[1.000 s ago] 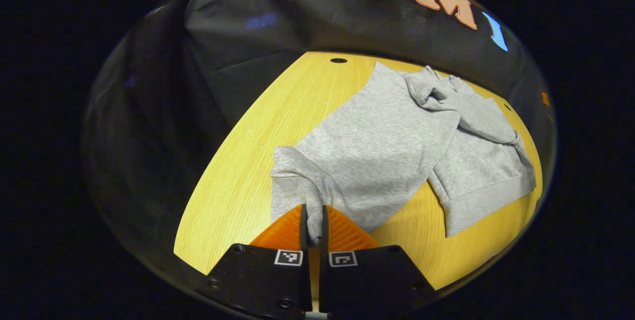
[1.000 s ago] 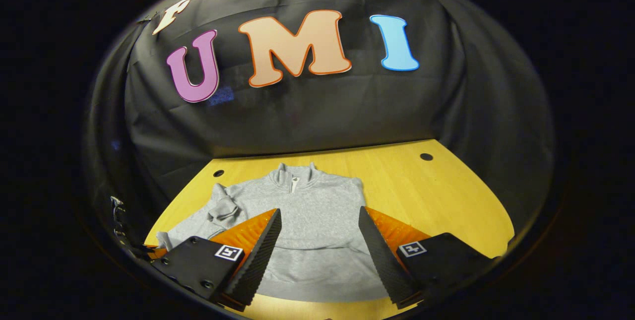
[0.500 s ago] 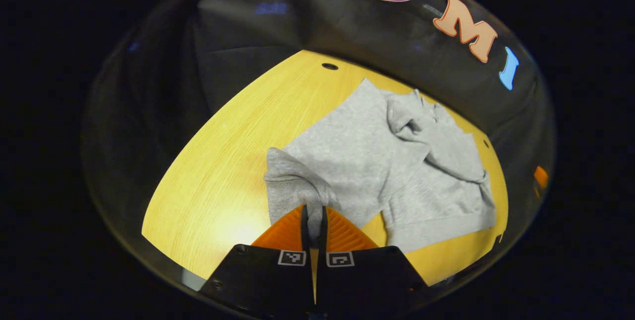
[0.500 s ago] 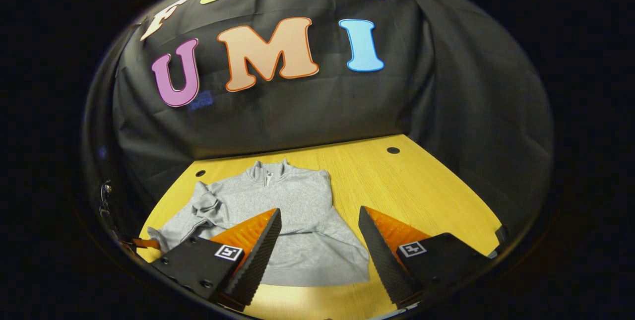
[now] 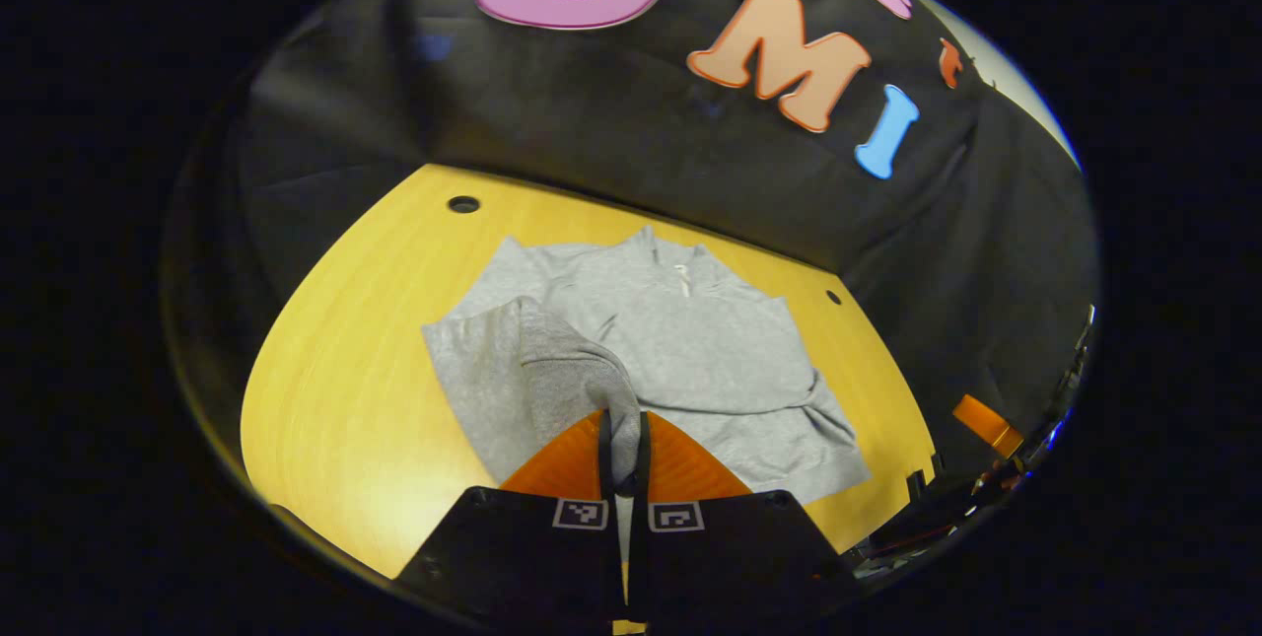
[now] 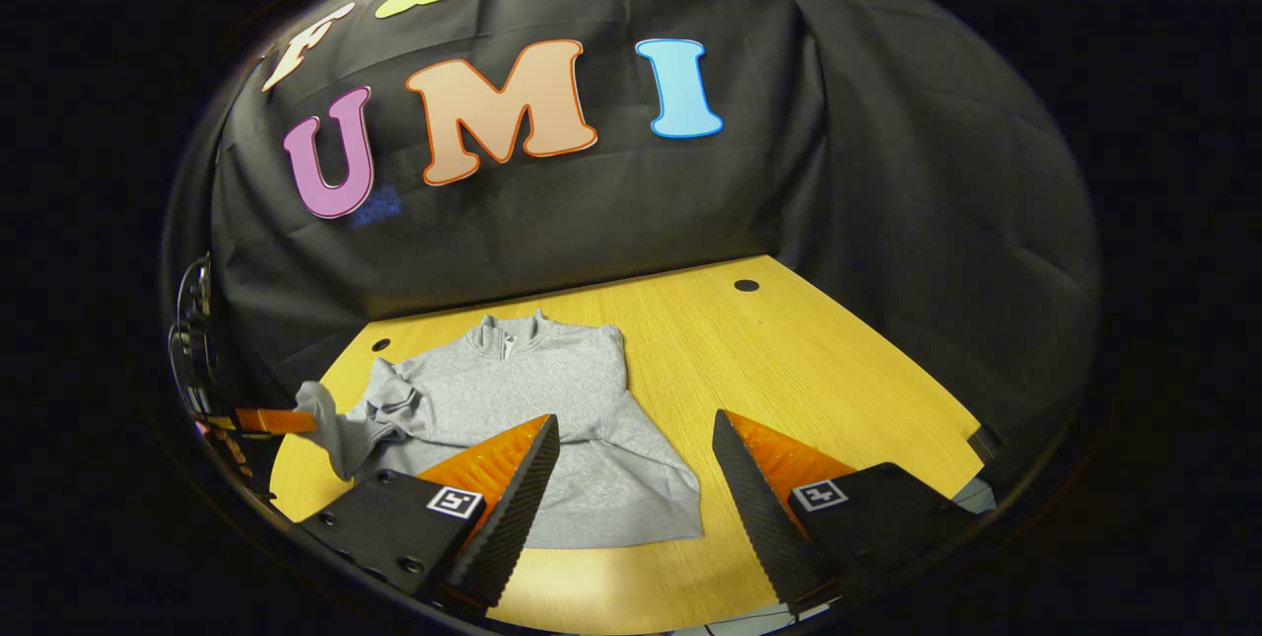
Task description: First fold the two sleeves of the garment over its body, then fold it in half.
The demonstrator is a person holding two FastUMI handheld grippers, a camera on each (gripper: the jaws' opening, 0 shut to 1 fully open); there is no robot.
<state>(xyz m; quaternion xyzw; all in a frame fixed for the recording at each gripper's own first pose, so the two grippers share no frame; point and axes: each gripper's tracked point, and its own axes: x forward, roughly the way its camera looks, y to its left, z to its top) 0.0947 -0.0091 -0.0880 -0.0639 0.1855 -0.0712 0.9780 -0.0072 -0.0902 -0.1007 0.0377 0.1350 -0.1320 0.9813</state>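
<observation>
The left claw (image 5: 621,463) is clamped on a sleeve (image 5: 567,360) of the grey garment (image 5: 710,340), lifting it above the body, which lies flat on the desk (image 5: 345,350). The right claw (image 6: 636,478) hangs with fingers apart above the desk's near edge, beside the hem

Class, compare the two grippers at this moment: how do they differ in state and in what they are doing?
The left gripper is shut, both fingers pinching a sleeve of the grey garment; the right gripper is wide open and holds nothing. The left gripper lifts cloth off the table; the right hangs above the garment's hem. Both point towards the garment.
</observation>
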